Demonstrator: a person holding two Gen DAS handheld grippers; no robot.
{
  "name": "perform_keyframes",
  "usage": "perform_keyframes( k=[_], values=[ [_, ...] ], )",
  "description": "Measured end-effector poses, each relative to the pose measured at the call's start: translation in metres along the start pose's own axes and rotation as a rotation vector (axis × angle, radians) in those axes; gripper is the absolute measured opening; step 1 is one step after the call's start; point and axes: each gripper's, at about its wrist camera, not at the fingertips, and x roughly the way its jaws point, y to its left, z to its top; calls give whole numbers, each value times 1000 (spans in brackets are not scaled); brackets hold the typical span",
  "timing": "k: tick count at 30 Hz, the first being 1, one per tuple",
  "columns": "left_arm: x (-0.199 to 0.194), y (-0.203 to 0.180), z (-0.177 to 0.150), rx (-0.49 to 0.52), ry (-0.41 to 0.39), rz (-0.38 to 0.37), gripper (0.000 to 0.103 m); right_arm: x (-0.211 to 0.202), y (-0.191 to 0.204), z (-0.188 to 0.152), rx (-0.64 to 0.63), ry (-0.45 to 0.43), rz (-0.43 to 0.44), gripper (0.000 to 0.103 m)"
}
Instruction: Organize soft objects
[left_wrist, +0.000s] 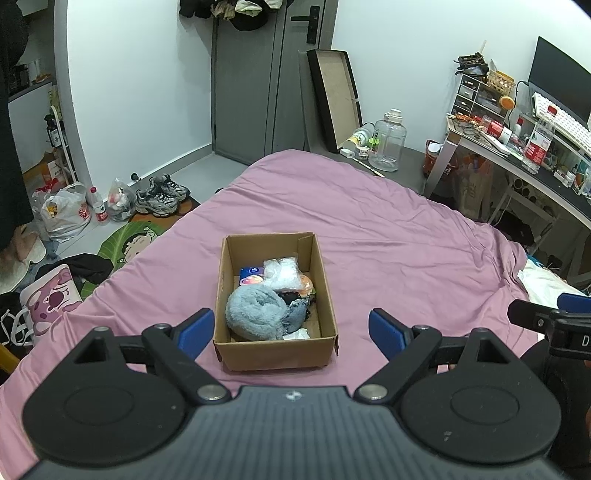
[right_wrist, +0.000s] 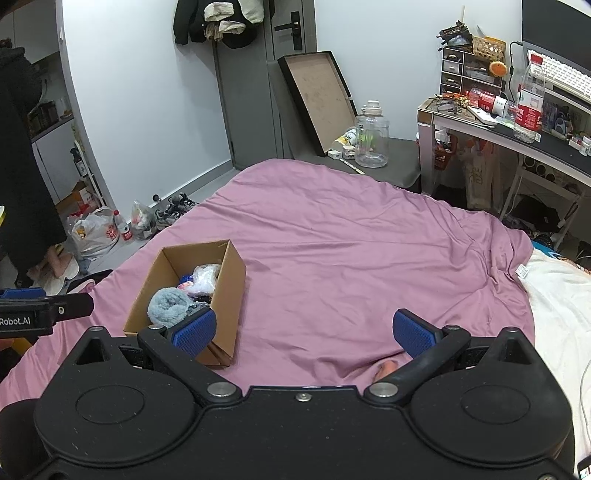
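Note:
An open cardboard box (left_wrist: 273, 350) sits on the pink bedsheet (left_wrist: 388, 236). Inside lie a fluffy light-blue cloth (left_wrist: 255, 312), a white plastic-wrapped bundle (left_wrist: 282, 273), a blue packet (left_wrist: 252, 273), an orange item and dark fabric. My left gripper (left_wrist: 291, 330) hovers just in front of the box, open and empty, its blue pads either side of the box's near wall. In the right wrist view the box (right_wrist: 225, 295) is at the left, with the light-blue cloth (right_wrist: 168, 306) showing. My right gripper (right_wrist: 304, 332) is open and empty over bare sheet to the right of the box.
A white blanket (right_wrist: 561, 314) lies at the bed's right edge. A cluttered desk (right_wrist: 517, 129) stands at the right with a bottle and keyboard. Shoes (left_wrist: 162, 195), bags and a clear water jug (left_wrist: 388, 140) are on the floor beyond the bed.

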Motion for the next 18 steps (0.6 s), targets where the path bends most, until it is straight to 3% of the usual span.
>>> perform_keyframes(
  k=[18],
  values=[
    [4, -6, 0, -2, 5, -10, 89, 1, -3, -2, 0, 4, -13, 103]
  ],
)
